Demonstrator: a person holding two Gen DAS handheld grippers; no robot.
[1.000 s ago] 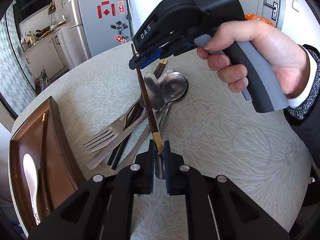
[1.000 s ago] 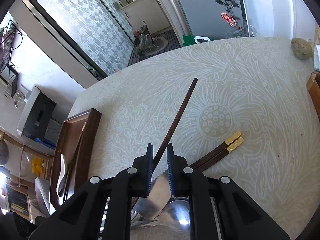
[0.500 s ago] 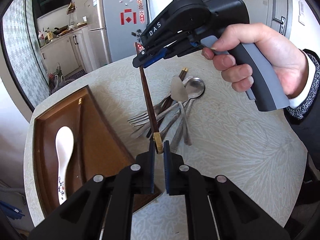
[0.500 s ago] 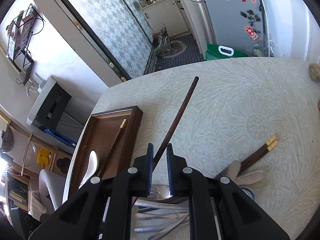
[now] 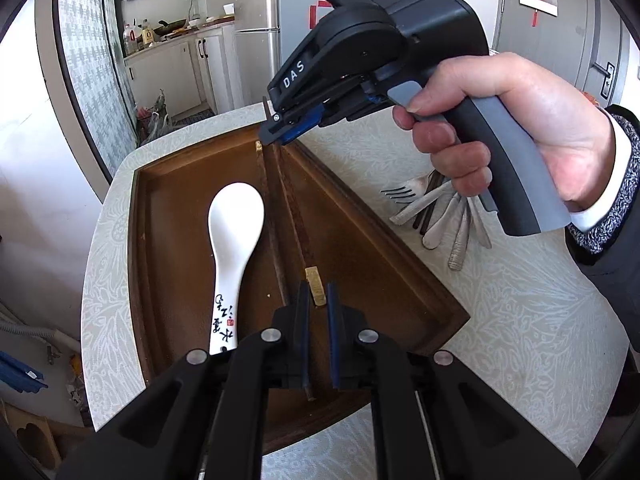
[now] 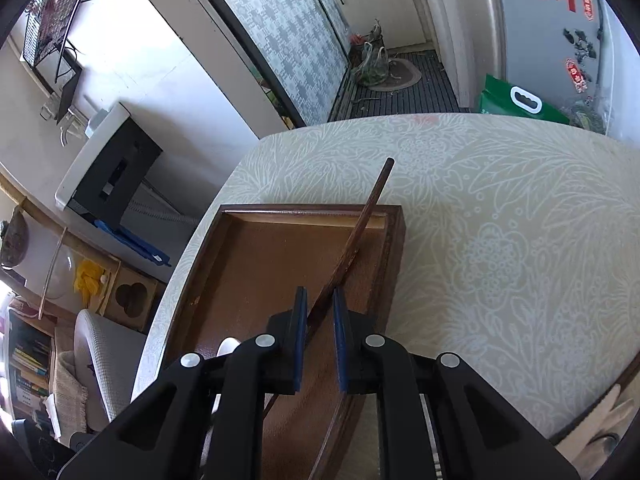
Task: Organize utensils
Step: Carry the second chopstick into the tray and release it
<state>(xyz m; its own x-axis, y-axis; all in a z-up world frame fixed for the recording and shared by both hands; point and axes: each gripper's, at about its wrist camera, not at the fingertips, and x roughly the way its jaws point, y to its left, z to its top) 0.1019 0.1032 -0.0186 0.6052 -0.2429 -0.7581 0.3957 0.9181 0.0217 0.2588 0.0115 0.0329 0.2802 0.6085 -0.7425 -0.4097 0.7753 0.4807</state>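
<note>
Above the brown wooden tray (image 5: 168,184), a dark chopstick (image 5: 294,216) hangs in the air, pinned at both ends. Its gold-capped end sits clenched between the pads of the left gripper (image 5: 317,300) at the near side of the tray, and its thin end runs up to the right gripper (image 5: 276,130), whose blue-lined tips are clamped on it near the tray's far rim. From the right wrist view the same chopstick (image 6: 352,248) passes between that gripper's pads and pokes out past the tray's far wall (image 6: 312,210) over the tablecloth. Both tools tilt steeply downward. A hand (image 5: 508,128) wraps the right tool's grey grip, index finger curled on the trigger, a patterned sleeve cuff behind. In the tray, a second chopstick (image 5: 276,240) lies flat beside a white ceramic spoon (image 5: 234,232) with black lettering on its handle. Off to the right on the patterned table (image 5: 520,320), a pile of steel forks and spoons (image 5: 436,216) waits, partly hidden behind the hand.
</note>
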